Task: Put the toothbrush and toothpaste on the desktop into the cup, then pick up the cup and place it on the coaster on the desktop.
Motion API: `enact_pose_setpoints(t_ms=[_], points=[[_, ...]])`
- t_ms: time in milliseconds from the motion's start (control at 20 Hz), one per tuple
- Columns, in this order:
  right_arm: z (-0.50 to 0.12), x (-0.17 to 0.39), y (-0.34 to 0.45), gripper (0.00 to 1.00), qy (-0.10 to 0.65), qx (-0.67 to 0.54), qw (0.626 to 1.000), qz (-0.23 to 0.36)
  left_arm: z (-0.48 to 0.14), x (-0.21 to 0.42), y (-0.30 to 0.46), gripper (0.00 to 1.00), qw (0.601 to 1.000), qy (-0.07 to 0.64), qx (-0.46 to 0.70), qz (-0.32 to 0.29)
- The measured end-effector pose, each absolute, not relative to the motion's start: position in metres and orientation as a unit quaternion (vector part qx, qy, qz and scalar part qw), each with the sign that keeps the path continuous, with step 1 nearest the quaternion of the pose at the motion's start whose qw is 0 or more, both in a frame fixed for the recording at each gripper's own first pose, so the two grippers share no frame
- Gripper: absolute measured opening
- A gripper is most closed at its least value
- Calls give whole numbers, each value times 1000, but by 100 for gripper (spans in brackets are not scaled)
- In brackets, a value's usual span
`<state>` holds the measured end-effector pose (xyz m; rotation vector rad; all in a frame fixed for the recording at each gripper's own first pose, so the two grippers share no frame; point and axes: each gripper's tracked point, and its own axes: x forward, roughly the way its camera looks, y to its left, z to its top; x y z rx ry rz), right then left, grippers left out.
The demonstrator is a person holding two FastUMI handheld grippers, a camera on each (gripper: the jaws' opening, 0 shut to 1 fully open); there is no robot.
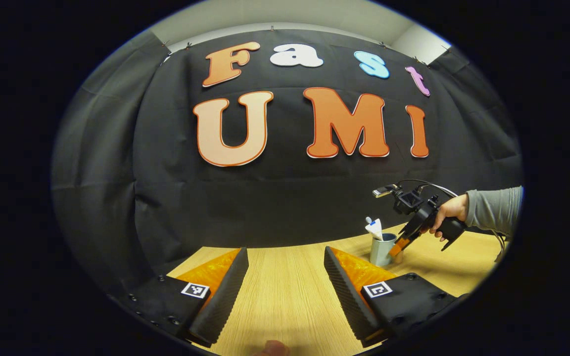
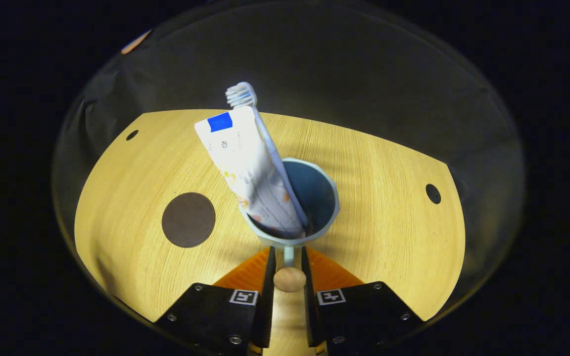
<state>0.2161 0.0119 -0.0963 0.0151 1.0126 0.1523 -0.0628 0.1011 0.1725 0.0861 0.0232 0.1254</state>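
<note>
No readable text, brand or number appears on any object. The toothpaste (image 2: 250,173) tube standing in the cup (image 2: 314,198) carries a blue patch near its upper end and small dark print below it, seemingly a few lines, too blurred in the right gripper view to make out. Square black-and-white coded markers, not letters, sit on the finger mounts of the left gripper (image 1: 285,282) and the right gripper (image 2: 287,267).
</note>
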Motion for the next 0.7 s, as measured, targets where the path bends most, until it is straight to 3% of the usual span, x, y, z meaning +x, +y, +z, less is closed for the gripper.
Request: enact_pose_setpoints(t_ms=[350, 700], points=[[-97, 216, 12, 20, 476, 12, 877, 58, 164, -75, 106, 97, 997, 12, 23, 68], [-96, 222, 14, 20, 445, 1, 891, 89, 167, -83, 107, 99, 997, 8, 26, 74]])
